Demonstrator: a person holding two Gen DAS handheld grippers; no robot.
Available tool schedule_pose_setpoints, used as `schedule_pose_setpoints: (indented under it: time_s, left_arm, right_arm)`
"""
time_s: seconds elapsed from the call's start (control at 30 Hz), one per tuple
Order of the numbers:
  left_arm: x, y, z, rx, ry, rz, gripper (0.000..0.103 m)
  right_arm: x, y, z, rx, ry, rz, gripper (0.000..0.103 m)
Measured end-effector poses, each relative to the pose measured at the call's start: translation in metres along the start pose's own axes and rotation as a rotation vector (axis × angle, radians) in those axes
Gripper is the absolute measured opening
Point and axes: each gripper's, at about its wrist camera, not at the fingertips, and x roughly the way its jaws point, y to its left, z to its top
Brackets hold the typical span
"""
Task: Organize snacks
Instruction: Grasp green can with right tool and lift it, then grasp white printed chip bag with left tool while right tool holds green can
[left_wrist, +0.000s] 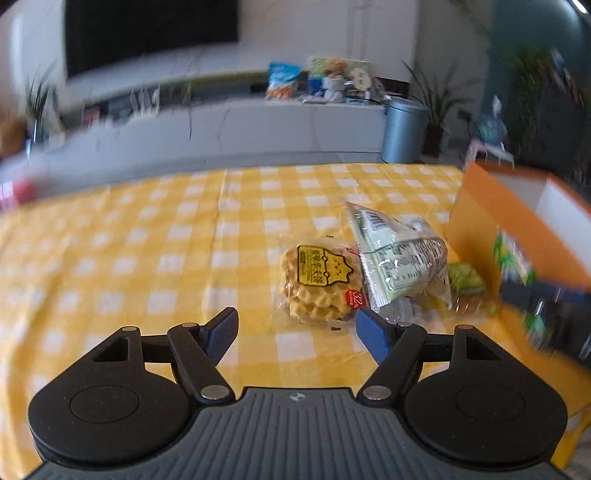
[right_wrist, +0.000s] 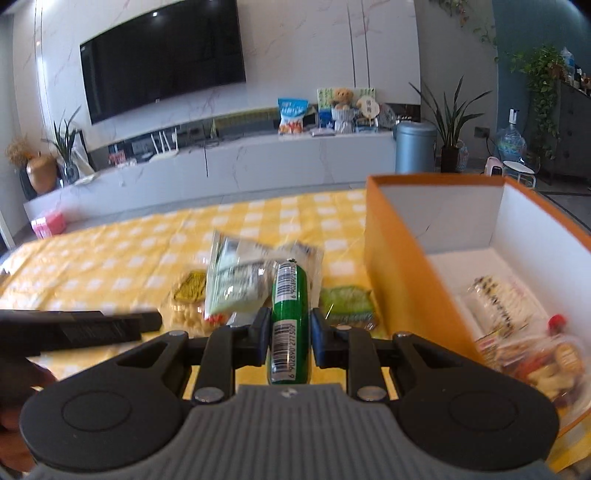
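Right tongs (right_wrist: 287, 338) are clamped on a green snack tube (right_wrist: 287, 317), held lengthwise above the counter (right_wrist: 110, 266), presumably bound for the orange box (right_wrist: 399, 280) alongside, which already holds packets. Left tongs (left_wrist: 295, 332) stand apart and empty, facing the waffle packet (left_wrist: 317, 284) on the cloth.

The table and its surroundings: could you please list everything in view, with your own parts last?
Tablecloth: one, yellow-white check, covers table.
Box: one, orange, white inside, table's right; holds wrapped snacks.
Waffle pack: one, clear wrapper, yellow, mid-table.
Pale green bag: one, leaning on the waffles.
Small green packet: one, beside box.
Green tube: one, in right tongs.
Television: one, black, wall.
Bin: one, grey-blue, floor.
Left tongs: open, empty.
Right tongs: shut on tube.
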Motion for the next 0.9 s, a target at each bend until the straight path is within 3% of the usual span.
schedule_pose_setpoints:
  time_s: [0.07,0.13,0.33,0.63,0.73,0.9]
  left_arm:
    - [-0.001,-0.022,0.000,0.129,-0.050,0.062,0.085]
    - [-0.003,-0.040,-0.002,0.241,-0.111,0.079,0.086]
    - [-0.003,-0.082,0.004,0.569,-0.179,-0.030,0.088]
    - [0.050,-0.115,0.028,1.069,0.021,-0.099,0.092]
    - [0.071,-0.124,0.032,1.144,0.074,-0.100,0.093]
    - [0.103,-0.129,0.046,1.168,0.150,-0.206,0.092]
  right_arm:
    - [-0.004,-0.003,0.009,-0.028,-0.001,0.033,0.020]
    - [-0.006,-0.005,0.018,-0.058,-0.005,0.056,0.020]
    - [-0.011,-0.030,0.033,-0.045,-0.019,0.048,0.021]
    - [-0.003,-0.053,0.020,0.084,0.040,0.091,0.021]
    - [-0.001,-0.052,0.021,0.089,0.036,0.106,0.021]
    - [0.001,-0.052,0.018,0.117,0.037,0.105,0.021]
